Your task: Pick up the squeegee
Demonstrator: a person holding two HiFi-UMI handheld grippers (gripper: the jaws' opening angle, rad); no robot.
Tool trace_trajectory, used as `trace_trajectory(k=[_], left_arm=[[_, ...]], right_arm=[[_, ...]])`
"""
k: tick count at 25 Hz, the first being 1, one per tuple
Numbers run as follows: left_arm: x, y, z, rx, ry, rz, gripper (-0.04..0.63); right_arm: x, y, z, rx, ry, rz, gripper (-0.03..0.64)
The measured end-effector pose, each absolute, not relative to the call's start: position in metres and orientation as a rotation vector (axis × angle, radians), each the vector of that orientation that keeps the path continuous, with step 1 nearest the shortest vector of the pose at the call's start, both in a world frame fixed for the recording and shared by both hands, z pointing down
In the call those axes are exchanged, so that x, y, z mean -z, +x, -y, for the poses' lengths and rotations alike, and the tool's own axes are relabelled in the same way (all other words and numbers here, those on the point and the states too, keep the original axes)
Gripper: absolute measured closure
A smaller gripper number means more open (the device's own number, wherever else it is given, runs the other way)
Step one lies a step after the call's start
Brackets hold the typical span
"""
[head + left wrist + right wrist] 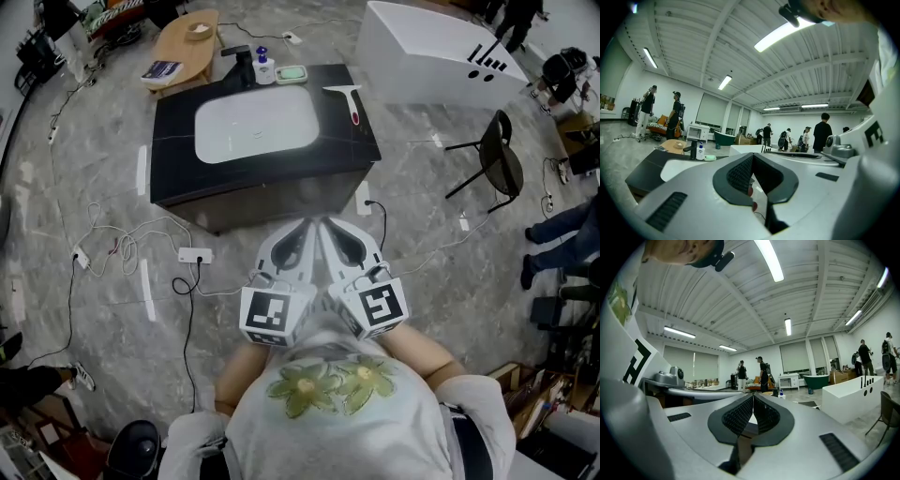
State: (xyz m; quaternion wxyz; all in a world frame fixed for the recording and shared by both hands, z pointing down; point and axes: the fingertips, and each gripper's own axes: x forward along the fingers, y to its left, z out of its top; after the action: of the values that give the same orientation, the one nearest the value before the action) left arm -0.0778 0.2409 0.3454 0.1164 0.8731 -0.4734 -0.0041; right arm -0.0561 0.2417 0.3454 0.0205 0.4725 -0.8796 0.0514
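Note:
The squeegee (347, 97), white with a red handle, lies on the back right corner of the black counter (173, 150), beside the white sink (255, 125). Both grippers are held side by side close to the person's chest, well short of the counter's front edge and pointing towards it. My left gripper (307, 223) (753, 155) has its dark pads meeting at the tip, with nothing held. My right gripper (324, 223) (753, 396) is likewise shut and empty. The two gripper views look level across the room, and the squeegee is not clear in either.
A black faucet (239, 64), a soap bottle (264, 67) and a green soap dish (292, 74) stand at the counter's back. Cables and a power strip (195, 254) lie on the floor in front. A black chair (497, 159), a white bathtub (436, 47) and a person's legs (562, 234) are at the right.

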Motion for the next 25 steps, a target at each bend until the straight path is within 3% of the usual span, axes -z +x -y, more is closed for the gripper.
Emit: trace_trajectory(k=[25], left_arm=[[-0.351,-0.062,-0.034,-0.038,2.536,1.402,0.588]], right_arm=[[-0.355,-0.040,-0.035,-0.233,1.438,2.718,0.594]])
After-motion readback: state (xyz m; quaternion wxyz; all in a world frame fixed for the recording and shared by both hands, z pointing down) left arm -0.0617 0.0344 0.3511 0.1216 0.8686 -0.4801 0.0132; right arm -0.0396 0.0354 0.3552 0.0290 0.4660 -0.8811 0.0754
